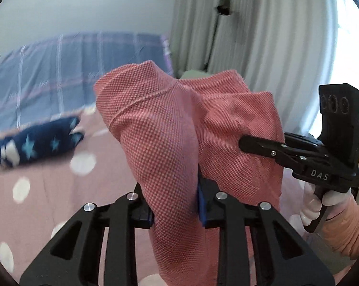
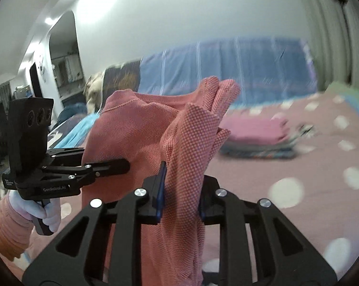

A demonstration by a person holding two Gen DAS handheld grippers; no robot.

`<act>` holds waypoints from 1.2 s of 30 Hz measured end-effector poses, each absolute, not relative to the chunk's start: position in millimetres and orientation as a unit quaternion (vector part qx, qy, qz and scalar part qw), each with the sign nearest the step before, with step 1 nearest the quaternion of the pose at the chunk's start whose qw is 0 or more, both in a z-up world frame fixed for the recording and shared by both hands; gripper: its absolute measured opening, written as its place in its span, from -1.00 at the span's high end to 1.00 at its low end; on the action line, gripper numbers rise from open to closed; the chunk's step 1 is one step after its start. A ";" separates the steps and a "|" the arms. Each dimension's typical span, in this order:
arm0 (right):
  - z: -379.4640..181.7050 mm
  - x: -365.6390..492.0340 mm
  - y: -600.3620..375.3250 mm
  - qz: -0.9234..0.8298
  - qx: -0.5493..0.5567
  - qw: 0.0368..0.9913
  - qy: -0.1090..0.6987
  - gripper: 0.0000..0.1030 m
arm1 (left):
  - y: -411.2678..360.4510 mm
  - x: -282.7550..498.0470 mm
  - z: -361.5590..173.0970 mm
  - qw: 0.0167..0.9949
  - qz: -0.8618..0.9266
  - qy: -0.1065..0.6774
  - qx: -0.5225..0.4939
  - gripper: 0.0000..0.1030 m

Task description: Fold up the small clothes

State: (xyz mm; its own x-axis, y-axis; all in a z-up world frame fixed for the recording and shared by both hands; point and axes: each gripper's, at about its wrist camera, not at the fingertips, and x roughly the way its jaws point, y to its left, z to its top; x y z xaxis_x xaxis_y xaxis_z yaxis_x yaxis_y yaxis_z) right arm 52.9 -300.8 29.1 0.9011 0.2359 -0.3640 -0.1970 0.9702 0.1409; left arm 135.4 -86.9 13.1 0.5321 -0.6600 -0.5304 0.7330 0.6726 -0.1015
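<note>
Salmon-pink knit garment with a fine dotted weave [image 1: 160, 128], lifted clear of the bed, hanging between both claws. Long axis runs roughly vertical: bunched top edge up, loose fabric trailing down past the claw frames out of view. A stitched seam crosses the upper part diagonally. Which end is the neck or hem: cannot tell.

Left claw [image 1: 176, 205] pinches a fold of the garment between its blue-padded fingers, fabric filling the gap. Right claw [image 2: 180, 202] likewise pinches a narrower bundle of the same cloth; from the left wrist view its black fingertip presses against the garment's right side. Each claw is held by a hand in a white glove [image 2: 44, 211] with a peach ribbed sleeve.

Below: pink bed cover with white polka dots [image 2: 298, 171]. On it, a stack of folded clothes with a pink piece on top [image 2: 255, 131], and well apart a folded navy garment with pale stars [image 1: 34, 143]. Behind, a blue checked blanket [image 1: 60, 71], blurred, and grey curtains [image 1: 263, 35].
</note>
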 end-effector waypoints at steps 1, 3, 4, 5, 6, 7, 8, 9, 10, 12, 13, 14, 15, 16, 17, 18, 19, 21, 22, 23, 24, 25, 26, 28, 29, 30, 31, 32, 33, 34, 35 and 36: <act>34.5 45.1 -306.2 0.103 0.049 0.976 0.186 0.58 | -97.7 129.0 20.3 0.872 -0.405 0.264 0.074 0.47; 46.3 26.6 -325.4 0.078 0.052 0.981 0.171 0.58 | -121.6 117.8 34.6 0.868 -0.422 0.249 0.086 0.47; 51.9 17.8 -337.5 0.065 0.054 0.983 0.163 0.58 | -133.1 113.7 40.9 0.865 -0.430 0.243 0.091 0.47; 55.4 11.8 -346.8 0.056 0.056 0.984 0.159 0.58 | -149.3 109.1 48.3 0.860 -0.441 0.236 0.099 0.47; 60.2 3.4 -360.6 0.042 0.060 0.985 0.154 0.58 | -164.0 105.8 53.9 0.856 -0.451 0.231 0.106 0.47; 64.8 -1.4 -373.1 0.030 0.064 0.986 0.150 0.58 | -178.0 103.3 58.5 0.852 -0.459 0.226 0.112 0.47; 68.3 -6.8 -385.6 0.018 0.067 0.987 0.147 0.58 | -200.2 100.8 65.1 0.845 -0.471 0.220 0.122 0.47; 73.2 -10.4 -399.8 0.002 0.068 0.987 0.144 0.58 | -214.8 99.6 68.2 0.841 -0.479 0.216 0.128 0.47; 78.1 -13.5 -414.1 -0.015 0.068 0.988 0.141 0.58 | -226.5 99.5 70.8 0.838 -0.485 0.213 0.133 0.47; 85.1 -15.4 -438.0 -0.041 0.064 0.987 0.140 0.58 | -261.4 100.9 78.6 0.828 -0.501 0.210 0.142 0.47; 89.6 -17.9 -452.3 -0.054 0.065 0.987 0.138 0.58 | -277.0 103.3 81.3 0.824 -0.506 0.209 0.146 0.47; 93.0 -18.1 -464.5 -0.066 0.066 0.986 0.138 0.58 | -297.5 104.9 85.6 0.819 -0.514 0.207 0.149 0.47; 97.0 -19.3 -480.4 -0.082 0.067 0.985 0.139 0.58 | -311.8 106.2 88.2 0.816 -0.519 0.205 0.152 0.47; 100.0 -19.2 -492.7 -0.093 0.068 0.984 0.139 0.58 | -326.6 107.6 90.4 0.812 -0.525 0.203 0.154 0.47; 102.4 -19.4 -504.6 -0.104 0.068 0.982 0.139 0.58 | -343.7 108.0 92.9 0.808 -0.531 0.202 0.155 0.47; 104.2 -18.1 -519.7 -0.117 0.065 0.981 0.140 0.58 | -359.7 107.9 95.3 0.804 -0.536 0.204 0.156 0.47; 104.2 -18.7 -532.8 -0.128 0.064 0.980 0.140 0.58 | -372.6 110.3 95.3 0.801 -0.540 0.206 0.157 0.46; 102.8 -14.7 -560.8 -0.148 0.073 0.975 0.146 0.58 | -407.2 117.9 94.3 0.794 -0.546 0.214 0.160 0.47; 100.9 -10.1 -574.4 -0.159 0.080 0.973 0.149 0.58 | -415.7 118.1 93.2 0.793 -0.547 0.216 0.161 0.47; 98.4 -4.7 -583.0 -0.166 0.083 0.971 0.151 0.58 | -431.2 123.3 90.7 0.790 -0.549 0.219 0.163 0.47; 96.2 1.8 -597.5 -0.176 0.086 0.968 0.155 0.58 | -444.6 129.1 87.6 0.788 -0.550 0.223 0.165 0.47; 94.0 7.7 -608.4 -0.183 0.088 0.966 0.158 0.58 | -453.0 133.0 84.8 0.787 -0.550 0.226 0.167 0.46; 93.2 12.6 -615.1 -0.189 0.088 0.965 0.161 0.58 | -468.7 140.6 79.5 0.784 -0.549 0.232 0.171 0.46; 87.7 27.1 -637.4 -0.199 0.091 0.962 0.166 0.58 | -486.6 152.4 72.2 0.783 -0.546 0.243 0.174 0.46; 86.0 33.7 -640.7 -0.203 0.092 0.960 0.168 0.58 | -498.3 158.3 67.8 0.782 -0.544 0.245 0.177 0.46; 82.4 41.6 -650.6 -0.208 0.096 0.958 0.171 0.58 | -506.0 162.2 63.7 0.782 -0.543 0.244 0.182 0.46; 79.8 49.1 -656.0 -0.212 0.100 0.956 0.175 0.58 | -516.1 165.4 61.0 0.783 -0.542 0.244 0.185 0.46; 76.5 55.8 -662.2 -0.215 0.105 0.954 0.180 0.58 | -524.3 170.0 56.5 0.784 -0.540 0.244 0.187 0.46; 75.9 59.4 -664.0 -0.220 0.108 0.952 0.185 0.58 | -531.3 174.6 52.6 0.784 -0.538 0.246 0.188 0.46; 73.1 67.0 -671.4 -0.224 0.111 0.950 0.189 0.58 | -536.7 181.4 49.0 0.785 -0.536 0.248 0.187 0.46; 70.3 72.3 -675.2 -0.227 0.113 0.948 0.191 0.58 | -544.2 188.4 44.6 0.785 -0.533 0.252 0.187 0.46; 67.7 80.7 -681.6 -0.232 0.115 0.946 0.194 0.58 | -550.0 195.1 40.8 0.786 -0.531 0.257 0.186 0.46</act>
